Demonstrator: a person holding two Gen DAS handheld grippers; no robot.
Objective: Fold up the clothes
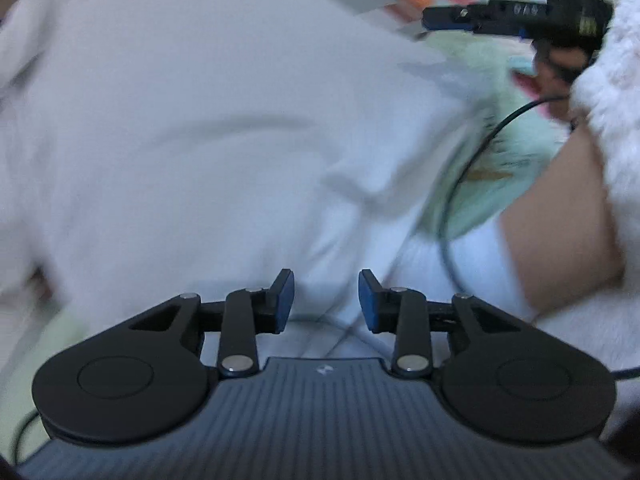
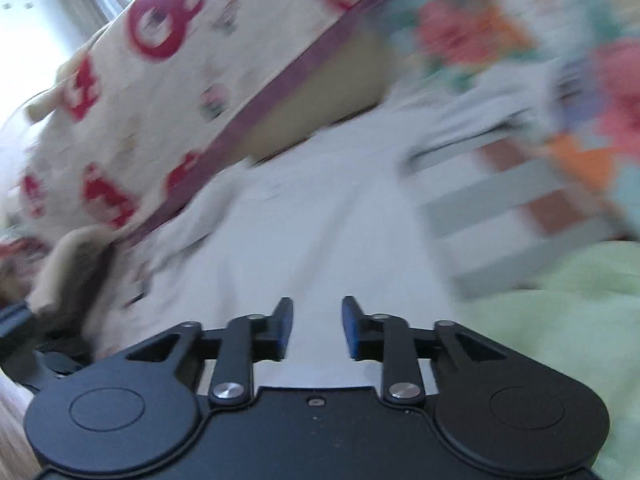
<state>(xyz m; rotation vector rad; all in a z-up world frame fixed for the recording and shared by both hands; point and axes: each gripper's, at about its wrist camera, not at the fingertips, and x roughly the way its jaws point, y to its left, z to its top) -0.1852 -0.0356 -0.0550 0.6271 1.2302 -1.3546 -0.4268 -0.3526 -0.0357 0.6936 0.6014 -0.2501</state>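
Left gripper (image 1: 326, 300) has its jaws parted with a clear gap and nothing between the blue pads; it's looking down over the white garment (image 1: 192, 128), which is spread out wide and fills most of the left wrist view; there's a soft crease running across the middle of it and a bunched fold toward the right edge. Only marking I can spot is a tiny pale logo on the gripper's ribbed body, way too small to read; no writing anywhere else that I can make out, everything's smeared with blur.

Right gripper (image 2: 316, 328) is the same story; jaws apart, pads empty, the white garment (image 2: 304, 220) lying flat under and ahead of it. You can also see that gripper from the left camera (image 1: 516, 16), up in the far right corner, held by a hand (image 1: 556, 68) in a fluffy white sleeve (image 1: 616, 92); a thin black cable (image 1: 464, 176) loops down from it.

The garment sits on a pale green sheet (image 2: 560, 320); beyond it a flowery patterned blanket (image 2: 480, 32), and to the left a cream cover with red prints (image 2: 168, 80) with a purple edge.
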